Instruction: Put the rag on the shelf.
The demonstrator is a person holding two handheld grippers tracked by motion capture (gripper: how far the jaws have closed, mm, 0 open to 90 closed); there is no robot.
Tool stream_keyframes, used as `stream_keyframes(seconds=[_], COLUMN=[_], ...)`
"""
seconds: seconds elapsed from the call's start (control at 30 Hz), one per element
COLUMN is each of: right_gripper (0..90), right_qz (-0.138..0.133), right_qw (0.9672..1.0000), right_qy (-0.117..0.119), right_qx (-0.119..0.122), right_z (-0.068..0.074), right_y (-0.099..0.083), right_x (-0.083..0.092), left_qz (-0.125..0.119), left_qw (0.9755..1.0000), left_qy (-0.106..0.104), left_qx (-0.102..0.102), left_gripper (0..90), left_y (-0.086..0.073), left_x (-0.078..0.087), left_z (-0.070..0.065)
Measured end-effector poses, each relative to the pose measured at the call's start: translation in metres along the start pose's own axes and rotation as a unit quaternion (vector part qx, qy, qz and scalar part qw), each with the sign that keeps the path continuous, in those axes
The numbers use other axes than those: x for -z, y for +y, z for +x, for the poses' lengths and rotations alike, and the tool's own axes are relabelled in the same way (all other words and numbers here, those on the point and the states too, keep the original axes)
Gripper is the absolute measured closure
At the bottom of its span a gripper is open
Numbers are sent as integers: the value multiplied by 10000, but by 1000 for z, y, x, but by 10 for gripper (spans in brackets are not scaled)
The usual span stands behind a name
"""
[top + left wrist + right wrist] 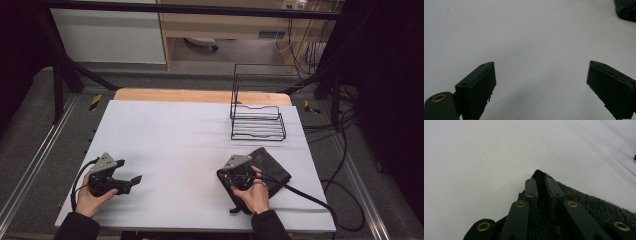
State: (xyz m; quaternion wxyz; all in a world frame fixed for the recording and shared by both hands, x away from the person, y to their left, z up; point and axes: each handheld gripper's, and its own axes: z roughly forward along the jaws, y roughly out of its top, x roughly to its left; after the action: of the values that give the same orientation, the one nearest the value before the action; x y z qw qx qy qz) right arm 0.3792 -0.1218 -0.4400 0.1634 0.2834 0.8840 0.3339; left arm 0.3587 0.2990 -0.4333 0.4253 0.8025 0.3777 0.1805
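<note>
Nearest the person, the right tongs (541,187) are clenched on a corner of the dark towel (599,207), a peak of terry cloth pinched up between the 2 jaws, as the right gripper view shows. From above, the right tongs (233,176) sit over the towel's near-left end, and the towel (270,167) itself lies flat on the white bench (190,135), its long axis running from the gripped corner away and to the right, toward the wire rack (257,120). So the cloth stretches off behind the grip, and any lift or fold would likely draw that corner up and across the rest of the towel. Left of the towel and well apart from it, the left tongs (131,181) hover low over bare bench with jaws released and nothing between them; the left gripper view shows the left tongs (540,85) spread wide, a scrap of the towel (621,7) at the far upper right. The right hand (257,192) is plainly the nearer one. Farthest from the towel's gripped corner, the rack stands empty at the back right of the bench.
</note>
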Motion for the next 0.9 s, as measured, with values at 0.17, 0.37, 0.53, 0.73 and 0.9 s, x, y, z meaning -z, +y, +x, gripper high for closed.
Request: stream_keyframes(seconds=[0.17,0.37,0.53,0.73,0.9], right_gripper=[839,844,844,844,843], right_qz=[-169,-486,-623,-696,-696], right_qw=[9999,9987,9974,9952,9930], right_qy=[-31,111,361,684,939], right_qx=[-11,-78,-70,75,186], right_z=[1,2,6,19,32], right_y=[1,4,8,20,28], right_x=[3,11,10,4,-4], left_qz=[5,9,9,19,12], left_qw=[10000,10000,10000,10000,10000], left_qy=[7,13,19,30,34], left_qx=[0,1,5,22,48], left_gripper=[90,91,92,93,93], left_y=[0,0,0,0,0], left_x=[0,0,0,0,0], left_z=[0,0,1,1,1])
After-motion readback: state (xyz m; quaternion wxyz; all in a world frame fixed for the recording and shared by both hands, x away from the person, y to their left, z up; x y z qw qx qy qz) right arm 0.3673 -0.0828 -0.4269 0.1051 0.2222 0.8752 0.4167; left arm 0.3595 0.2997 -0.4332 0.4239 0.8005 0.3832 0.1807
